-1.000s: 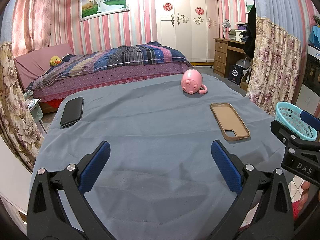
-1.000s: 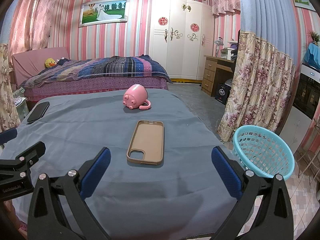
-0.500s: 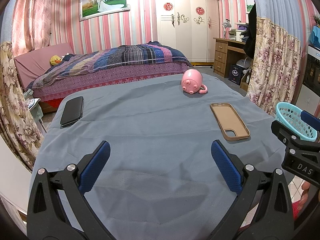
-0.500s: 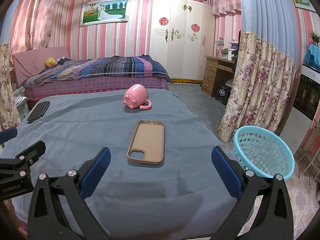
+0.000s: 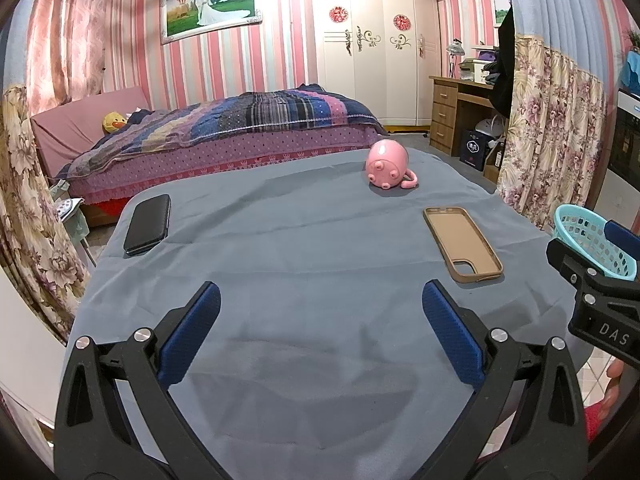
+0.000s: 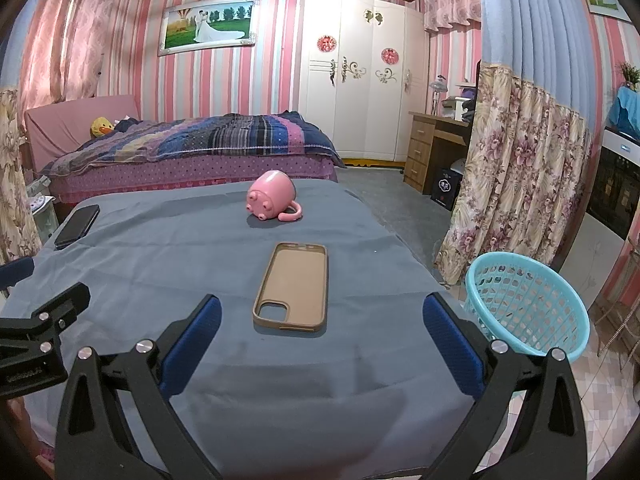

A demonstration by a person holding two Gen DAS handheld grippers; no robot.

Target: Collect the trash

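A grey-blue cloth covers the table (image 5: 300, 248). A tan phone case (image 5: 462, 243) (image 6: 294, 286) lies flat on its right part. A pink pig-shaped mug (image 5: 387, 164) (image 6: 271, 197) lies on its side farther back. A black phone (image 5: 147, 224) (image 6: 77, 221) lies at the left edge. A turquoise basket (image 6: 526, 304) (image 5: 592, 242) stands on the floor right of the table. My left gripper (image 5: 320, 334) is open and empty above the near cloth. My right gripper (image 6: 320, 334) is open and empty, just short of the phone case.
A bed (image 6: 192, 148) with a striped quilt stands behind the table. A white wardrobe (image 6: 360, 72) and a wooden desk (image 6: 432, 152) are at the back right. A floral curtain (image 6: 520, 176) hangs right of the table, behind the basket.
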